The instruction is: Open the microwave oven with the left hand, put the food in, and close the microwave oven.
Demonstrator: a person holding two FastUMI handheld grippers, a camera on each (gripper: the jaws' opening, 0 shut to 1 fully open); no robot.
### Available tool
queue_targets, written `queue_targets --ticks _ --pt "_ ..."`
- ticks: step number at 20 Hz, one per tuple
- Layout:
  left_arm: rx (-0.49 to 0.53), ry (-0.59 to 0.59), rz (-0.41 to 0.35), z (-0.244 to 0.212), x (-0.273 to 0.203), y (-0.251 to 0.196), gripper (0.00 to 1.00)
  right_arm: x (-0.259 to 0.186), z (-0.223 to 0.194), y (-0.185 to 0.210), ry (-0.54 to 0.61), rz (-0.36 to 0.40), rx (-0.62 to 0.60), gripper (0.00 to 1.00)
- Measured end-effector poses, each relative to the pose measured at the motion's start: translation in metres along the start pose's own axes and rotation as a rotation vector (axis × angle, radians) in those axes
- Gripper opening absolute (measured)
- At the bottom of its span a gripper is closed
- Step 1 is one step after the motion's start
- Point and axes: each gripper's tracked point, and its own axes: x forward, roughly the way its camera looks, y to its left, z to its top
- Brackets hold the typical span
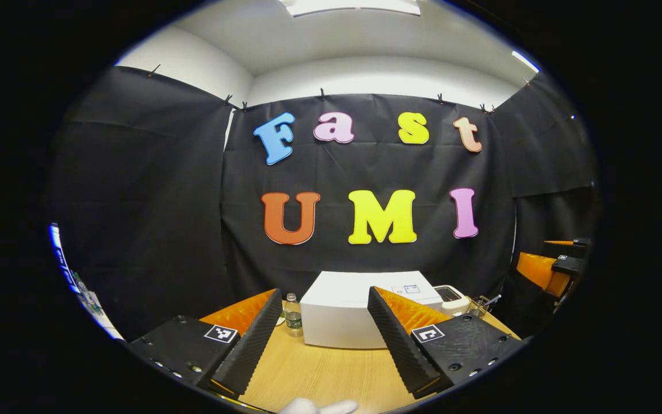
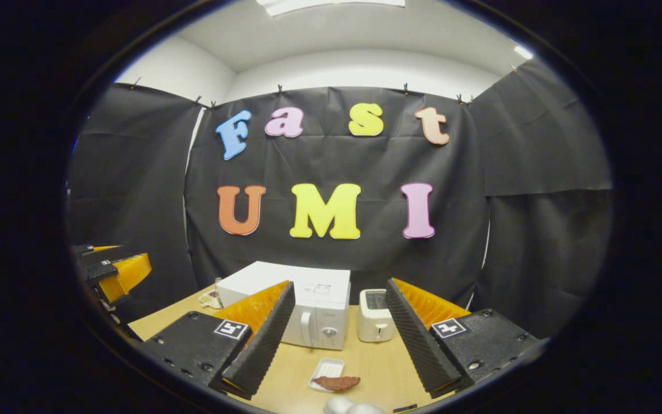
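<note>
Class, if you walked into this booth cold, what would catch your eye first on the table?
The white microwave oven stands at the back of the wooden table, door shut, with a white toaster beside it. Nearer, a brown piece of food lies on a small white tray.

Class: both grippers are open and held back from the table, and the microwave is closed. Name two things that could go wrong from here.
The white box-shaped microwave has a white toaster close beside its handle side, so the left gripper might knock it. The flat reddish-brown food overhangs its small white tray and may slip when the right gripper lifts it.
</note>
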Motion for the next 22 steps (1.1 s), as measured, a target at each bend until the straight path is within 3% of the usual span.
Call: queue_targets --ticks 5,6,7,8,9,10,11,13,14,15,16,17,18,22 --pt "0.013 0.033 -0.037 -0.025 0.017 -0.015 0.94 0.006 -0.005 -0.019 0.013 -0.033 0.001 1.00" --pt "0.016 0.034 -0.051 -0.032 0.023 -0.021 0.80 0.007 -0.005 -0.023 0.016 -0.040 0.000 0.90" --pt "0.017 0.036 -0.078 -0.040 0.029 -0.030 0.93 0.008 -0.004 -0.028 0.019 -0.049 0.001 0.90" --pt "0.015 0.035 -0.098 -0.050 0.037 -0.039 0.69 0.010 -0.004 -0.033 0.022 -0.056 0.000 0.90" --pt "0.013 0.043 -0.104 -0.060 0.044 -0.046 0.64 0.012 -0.004 -0.037 0.028 -0.061 -0.006 1.00" --pt "0.003 0.047 -0.113 -0.072 0.055 -0.055 0.48 0.014 -0.004 -0.041 0.033 -0.069 -0.013 1.00" --pt "-0.015 0.064 -0.118 -0.088 0.063 -0.067 0.65 0.016 -0.002 -0.047 0.033 -0.078 -0.021 1.00" --pt "-0.037 0.085 -0.147 -0.112 0.084 -0.093 0.59 0.020 0.001 -0.058 0.035 -0.100 -0.043 1.00" --pt "-0.040 0.105 -0.169 -0.128 0.094 -0.109 0.77 0.023 0.001 -0.064 0.037 -0.110 -0.055 1.00" --pt "-0.033 0.113 -0.193 -0.140 0.104 -0.126 0.77 0.026 0.001 -0.070 0.042 -0.122 -0.069 0.90" --pt "-0.023 0.123 -0.206 -0.155 0.115 -0.139 0.61 0.029 0.000 -0.076 0.047 -0.130 -0.080 1.00" --pt "-0.008 0.140 -0.222 -0.171 0.125 -0.154 0.76 0.034 -0.003 -0.081 0.057 -0.137 -0.088 0.90" --pt "0.009 0.149 -0.233 -0.186 0.137 -0.168 0.77 0.038 -0.006 -0.086 0.069 -0.145 -0.094 1.00" --pt "0.018 0.196 -0.264 -0.238 0.185 -0.210 0.77 0.060 -0.026 -0.099 0.117 -0.161 -0.094 1.00"
